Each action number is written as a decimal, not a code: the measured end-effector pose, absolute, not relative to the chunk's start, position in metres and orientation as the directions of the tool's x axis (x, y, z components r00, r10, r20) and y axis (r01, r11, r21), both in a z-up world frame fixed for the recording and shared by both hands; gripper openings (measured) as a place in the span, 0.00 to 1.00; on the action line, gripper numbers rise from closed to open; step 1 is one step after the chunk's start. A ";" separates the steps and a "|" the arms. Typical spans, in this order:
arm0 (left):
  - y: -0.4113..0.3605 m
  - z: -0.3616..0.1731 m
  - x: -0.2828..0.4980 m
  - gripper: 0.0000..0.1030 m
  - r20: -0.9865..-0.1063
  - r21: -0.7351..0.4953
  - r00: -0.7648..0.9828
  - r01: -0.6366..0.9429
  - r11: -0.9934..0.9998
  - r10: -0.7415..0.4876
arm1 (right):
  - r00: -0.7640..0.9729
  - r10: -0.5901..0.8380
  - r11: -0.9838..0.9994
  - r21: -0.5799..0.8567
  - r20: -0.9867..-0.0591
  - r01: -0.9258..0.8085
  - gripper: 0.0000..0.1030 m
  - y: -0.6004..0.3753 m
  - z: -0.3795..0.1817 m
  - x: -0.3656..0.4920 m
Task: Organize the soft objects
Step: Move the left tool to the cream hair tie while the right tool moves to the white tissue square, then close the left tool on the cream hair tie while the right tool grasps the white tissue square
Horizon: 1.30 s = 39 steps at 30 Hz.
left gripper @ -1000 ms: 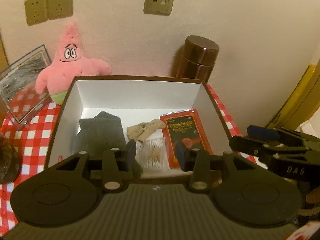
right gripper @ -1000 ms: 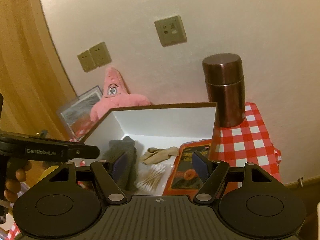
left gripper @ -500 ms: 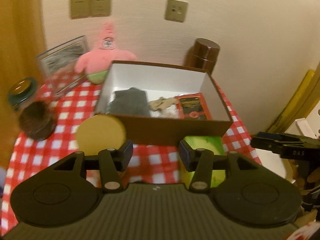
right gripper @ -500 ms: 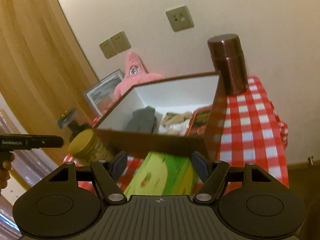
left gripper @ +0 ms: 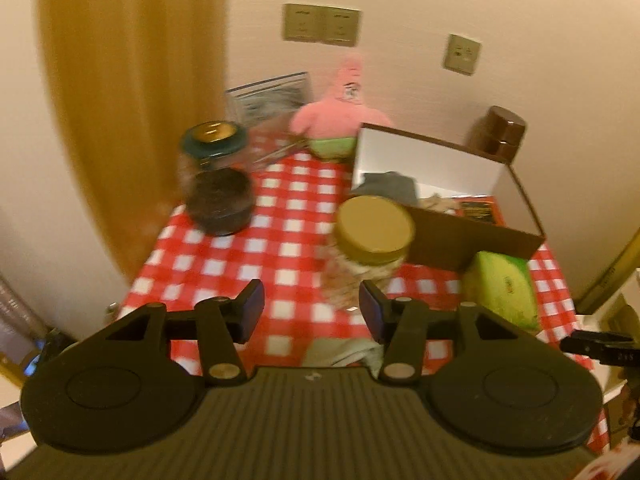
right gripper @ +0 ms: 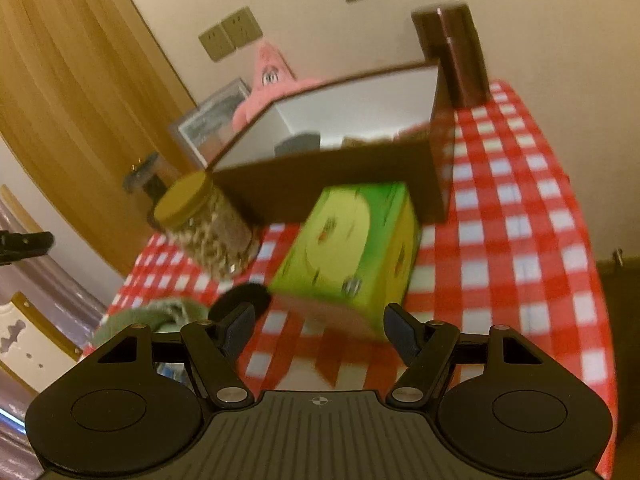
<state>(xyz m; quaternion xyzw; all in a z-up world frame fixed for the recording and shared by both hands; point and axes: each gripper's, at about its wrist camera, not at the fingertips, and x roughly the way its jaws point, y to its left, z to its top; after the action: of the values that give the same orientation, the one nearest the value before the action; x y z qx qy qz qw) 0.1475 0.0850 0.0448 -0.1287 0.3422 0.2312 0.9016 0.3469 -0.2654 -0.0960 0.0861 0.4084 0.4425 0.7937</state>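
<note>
A brown box with white inside [left gripper: 472, 236] [right gripper: 320, 184] stands on the checked table and holds a grey cloth [left gripper: 390, 184], a beige cloth and a red packet [left gripper: 478, 210]. A pink star plush [left gripper: 340, 120] [right gripper: 268, 76] leans on the wall behind it. A green soft block [left gripper: 502, 288] [right gripper: 352, 248] lies in front of the box. A pale green cloth [left gripper: 344, 352] [right gripper: 160, 314] lies at the near table edge. My left gripper [left gripper: 312, 312] is open above that cloth. My right gripper [right gripper: 318, 326] is open just before the green block.
A gold-lidded jar [left gripper: 370, 248] [right gripper: 204, 224] stands left of the box front. A dark-lidded glass jar [left gripper: 216, 180] stands further left. A brown flask [left gripper: 500, 130] [right gripper: 456, 52] and a picture frame [left gripper: 272, 98] stand by the wall. A small black round thing [right gripper: 240, 300] lies by the block.
Both grippers have pulled back from over the box toward the near table edge. The left view has swung left, so the jars and the green cloth now show.
</note>
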 end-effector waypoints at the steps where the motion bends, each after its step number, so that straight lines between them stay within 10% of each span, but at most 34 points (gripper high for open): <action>1: 0.089 0.042 0.140 0.48 -0.680 -0.075 0.654 -0.513 0.855 0.332 | 0.269 0.766 0.599 0.494 -0.584 -0.630 0.69 -0.263 -0.099 0.341; 39: 0.119 -0.099 0.054 0.48 -0.843 -0.074 0.473 -0.575 0.815 0.257 | 0.340 0.589 0.700 0.252 -0.734 -0.668 0.85 -0.180 -0.181 0.273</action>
<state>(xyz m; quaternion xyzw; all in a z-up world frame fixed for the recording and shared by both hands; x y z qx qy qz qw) 0.0542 0.1192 -0.0988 -0.1767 0.4496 0.2478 0.8398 0.2727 -0.1796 -0.1813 -0.0465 0.4271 0.3844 0.8171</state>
